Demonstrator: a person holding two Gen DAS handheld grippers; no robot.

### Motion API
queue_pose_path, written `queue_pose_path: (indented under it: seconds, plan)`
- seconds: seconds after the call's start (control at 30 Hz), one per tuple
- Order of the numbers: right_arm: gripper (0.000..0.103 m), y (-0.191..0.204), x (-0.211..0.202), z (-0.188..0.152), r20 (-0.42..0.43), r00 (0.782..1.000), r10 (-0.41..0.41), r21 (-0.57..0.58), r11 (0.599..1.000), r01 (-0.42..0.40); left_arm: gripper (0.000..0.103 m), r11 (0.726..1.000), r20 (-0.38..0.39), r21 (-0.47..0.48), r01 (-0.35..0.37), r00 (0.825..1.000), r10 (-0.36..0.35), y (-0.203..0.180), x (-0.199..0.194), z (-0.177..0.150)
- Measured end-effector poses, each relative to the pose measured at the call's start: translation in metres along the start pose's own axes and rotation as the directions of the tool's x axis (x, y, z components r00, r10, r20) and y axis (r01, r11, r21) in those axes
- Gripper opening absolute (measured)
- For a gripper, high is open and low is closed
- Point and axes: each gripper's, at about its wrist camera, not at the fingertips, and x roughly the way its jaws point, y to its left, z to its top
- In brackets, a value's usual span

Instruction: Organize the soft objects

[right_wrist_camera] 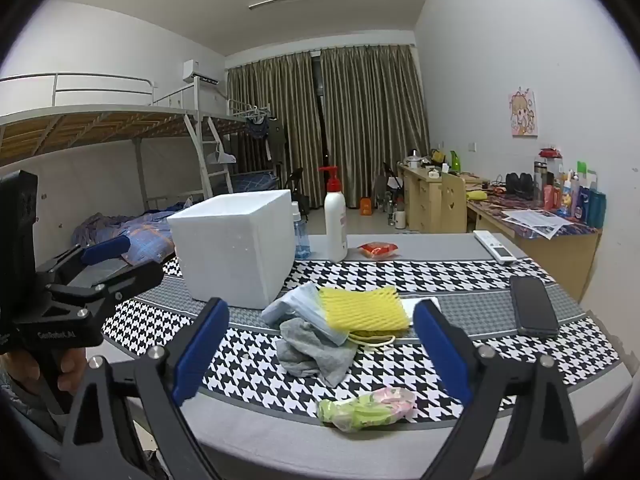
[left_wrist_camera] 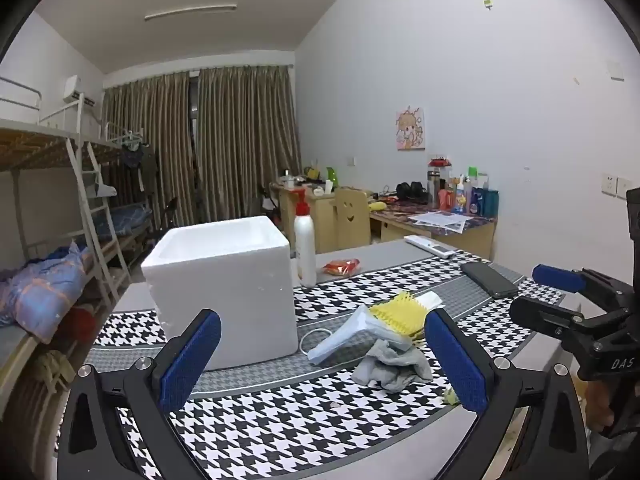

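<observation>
A white foam box [left_wrist_camera: 224,292] [right_wrist_camera: 236,248] stands open-topped on the houndstooth table mat. Right of it lies a pile: a yellow foam net [left_wrist_camera: 400,314] [right_wrist_camera: 362,308], a pale blue face mask [left_wrist_camera: 344,336] [right_wrist_camera: 296,306] and a grey cloth [left_wrist_camera: 394,364] [right_wrist_camera: 314,350]. A green and pink soft bundle [right_wrist_camera: 366,402] lies near the front edge. My left gripper [left_wrist_camera: 322,360] is open and empty, above the mat short of the pile. My right gripper [right_wrist_camera: 320,346] is open and empty, hovering near the pile; it also shows in the left wrist view [left_wrist_camera: 540,292].
A white pump bottle [right_wrist_camera: 335,220] [left_wrist_camera: 305,248], a small blue bottle [right_wrist_camera: 301,236] and a red snack packet [right_wrist_camera: 377,249] [left_wrist_camera: 342,267] stand behind the box. A black phone [right_wrist_camera: 533,305] [left_wrist_camera: 489,279] and a white remote [right_wrist_camera: 494,246] lie at the right. A bunk bed [right_wrist_camera: 120,128] is left.
</observation>
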Motion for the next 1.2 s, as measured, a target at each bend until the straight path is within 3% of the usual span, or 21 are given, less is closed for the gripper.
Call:
queue_pose_path:
  seconds: [0.1,1.2]
  plan:
    - [0.096,0.000,0.000,0.000,-0.022,1.000,0.002,0.012,1.000,-0.002,0.102,1.000,0.030,-0.007,0.001,1.000,-0.001,0.001,0.000,0.000]
    - [0.096,0.005,-0.008,0.006,0.000,1.000,-0.010,-0.007,1.000,0.010,0.102,0.999,0.006,-0.011,-0.052,0.999,0.052,0.007,0.003,-0.004]
